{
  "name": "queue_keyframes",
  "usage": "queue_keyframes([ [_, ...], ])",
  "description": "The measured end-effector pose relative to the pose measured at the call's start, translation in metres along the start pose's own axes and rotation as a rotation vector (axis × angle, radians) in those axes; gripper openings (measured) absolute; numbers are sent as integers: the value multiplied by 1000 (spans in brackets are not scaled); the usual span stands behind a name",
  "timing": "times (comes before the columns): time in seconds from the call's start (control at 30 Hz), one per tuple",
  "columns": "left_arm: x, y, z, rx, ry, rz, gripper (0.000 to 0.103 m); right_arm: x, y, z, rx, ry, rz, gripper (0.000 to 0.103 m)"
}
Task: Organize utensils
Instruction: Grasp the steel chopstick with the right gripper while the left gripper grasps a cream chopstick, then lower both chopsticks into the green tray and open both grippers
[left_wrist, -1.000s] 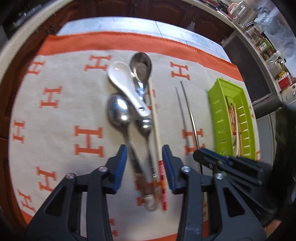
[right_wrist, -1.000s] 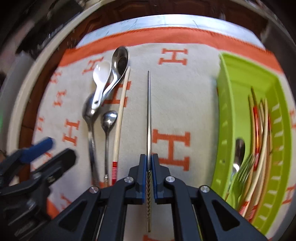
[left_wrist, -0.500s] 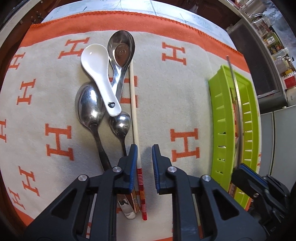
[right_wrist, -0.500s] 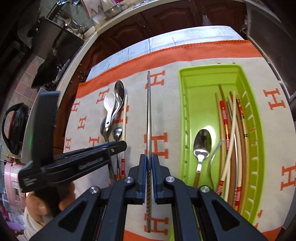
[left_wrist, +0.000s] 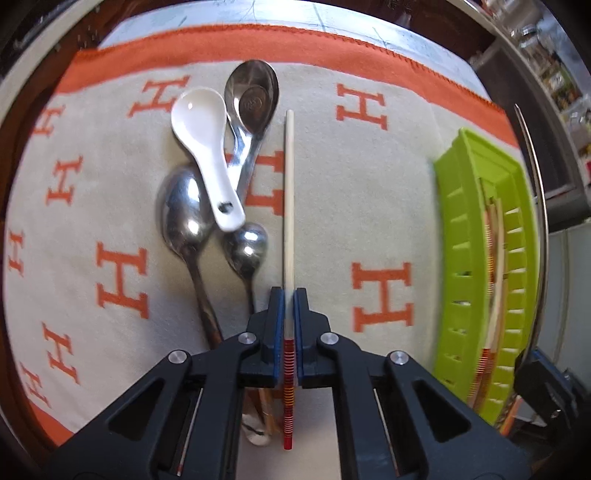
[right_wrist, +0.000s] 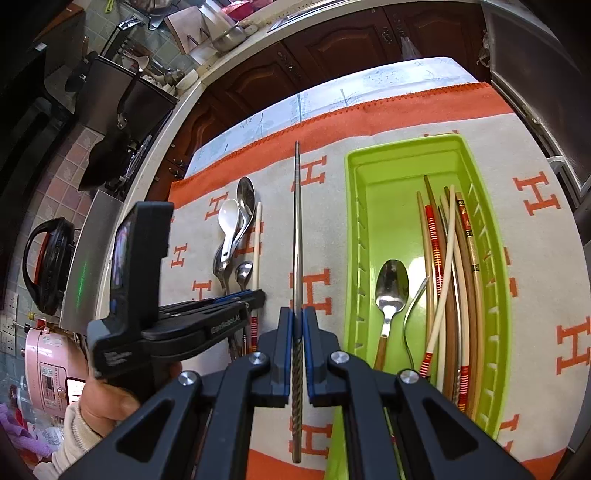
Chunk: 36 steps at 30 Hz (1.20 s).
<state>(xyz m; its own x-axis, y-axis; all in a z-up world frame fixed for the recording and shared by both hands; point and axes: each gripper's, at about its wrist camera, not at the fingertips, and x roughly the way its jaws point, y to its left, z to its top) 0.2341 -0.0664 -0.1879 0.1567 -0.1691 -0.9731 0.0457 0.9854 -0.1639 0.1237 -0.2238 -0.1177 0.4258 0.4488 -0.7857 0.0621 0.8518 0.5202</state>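
Both jaws clamped, one chopstick each.

Left gripper (left_wrist: 289, 295) pinched a cream wooden chopstick with a red-and-yellow striped end (left_wrist: 288, 206), flat on the beige cloth with orange "H" letters (left_wrist: 369, 206), just right of the spoon cluster: white ceramic spoon (left_wrist: 207, 155) overlapping three steel spoons (left_wrist: 181, 218). Right gripper (right_wrist: 298, 314) gripped a slim steel chopstick with a twisted handle (right_wrist: 296, 236), raised over the cloth left of the lime-green plastic tray (right_wrist: 352, 236), which held assorted chopsticks (right_wrist: 450, 258), one spoon and a fork. Small white lettering on the left gripper's side was too blurred to read.
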Motion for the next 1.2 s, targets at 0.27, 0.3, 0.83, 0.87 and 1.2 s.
queue_keyframes([
  [0.27,-77,-49,-19,51,-103,-209,3,-31,-9,-6,11,-58,20,5],
  [0.3,-90,-58,-22,67,-125,-230,3,-37,-10,-6,10,-69,20,5],
  [0.83,-112,-160,-54,229,-200,-251,3,-93,-54,-23,25,-185,-131,5],
  [0.87,-107,-160,-56,235,-196,-243,3,-94,-57,-24,30,-184,-134,5],
  [1.2,-50,-162,-65,245,-124,-142,3,-56,-79,-36,34,-95,-164,5],
])
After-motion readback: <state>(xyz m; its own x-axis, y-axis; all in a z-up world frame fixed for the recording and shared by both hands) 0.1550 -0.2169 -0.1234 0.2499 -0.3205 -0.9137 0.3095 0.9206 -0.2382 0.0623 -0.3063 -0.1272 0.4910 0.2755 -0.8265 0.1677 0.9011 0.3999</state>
